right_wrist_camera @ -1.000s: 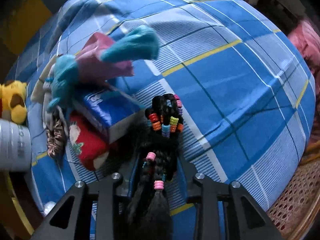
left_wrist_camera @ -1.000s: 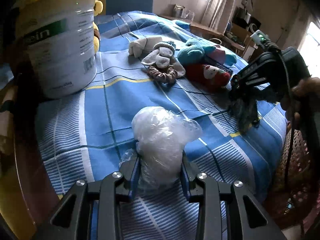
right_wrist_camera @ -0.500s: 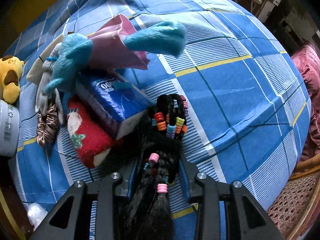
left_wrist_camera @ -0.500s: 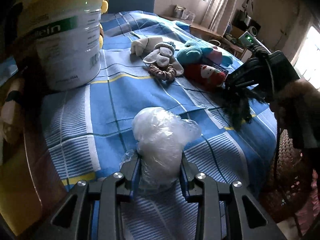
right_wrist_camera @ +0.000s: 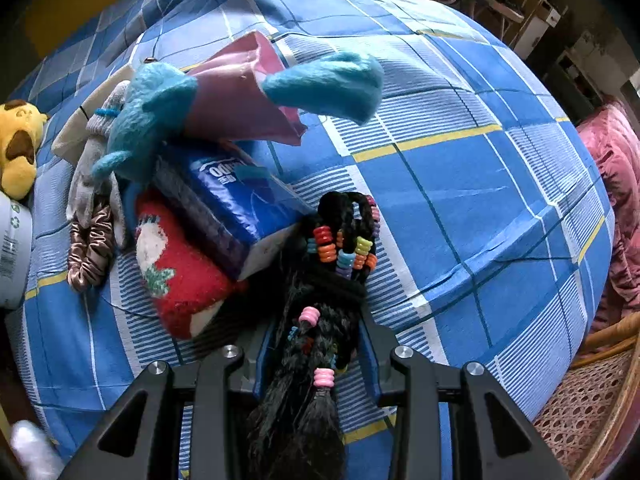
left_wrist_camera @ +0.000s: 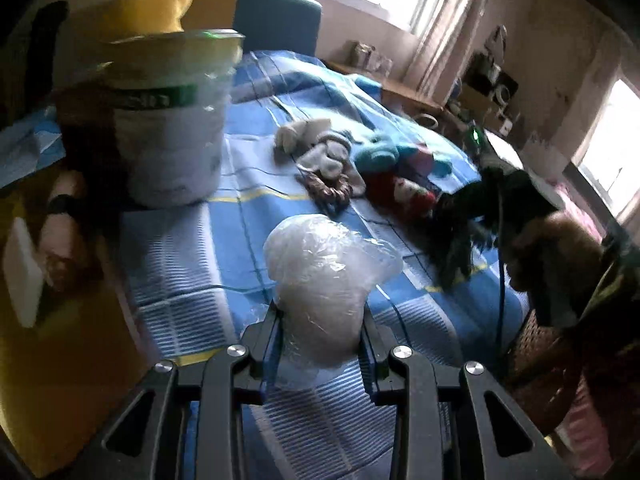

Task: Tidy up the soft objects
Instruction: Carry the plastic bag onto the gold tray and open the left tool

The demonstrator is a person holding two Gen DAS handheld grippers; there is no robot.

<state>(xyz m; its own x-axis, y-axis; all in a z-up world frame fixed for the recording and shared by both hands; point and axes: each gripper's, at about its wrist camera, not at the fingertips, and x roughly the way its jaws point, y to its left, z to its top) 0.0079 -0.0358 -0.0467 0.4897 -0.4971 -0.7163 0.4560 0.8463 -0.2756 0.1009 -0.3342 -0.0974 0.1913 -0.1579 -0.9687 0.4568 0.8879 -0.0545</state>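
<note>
My left fingers (left_wrist_camera: 322,344) clamp the plastic wad (left_wrist_camera: 320,280), right fingers (right_wrist_camera: 316,340) clamp the beaded braid (right_wrist_camera: 320,312); its loose tail beyond them could snag and slip free.

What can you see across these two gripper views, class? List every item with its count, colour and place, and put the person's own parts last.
Plastic bag: one, clear, crumpled, between the left gripper's fingers.
Braided hairpiece: one, black with coloured beads, between the right gripper's fingers.
Tissue pack: one, blue, on the red sock.
Sock: one, red and white, on the cloth.
Plush toy: one, turquoise and pink, behind the tissue pack.
Scrunchie: one, brown satin, left of the sock.
Glove: one, grey, above the scrunchie.
Tub: one, white, green band, left edge.
Yellow plush: one, behind the tub.
Tablecloth: one, blue checked.
Left gripper: one, black.
Right gripper: one, black.
</note>
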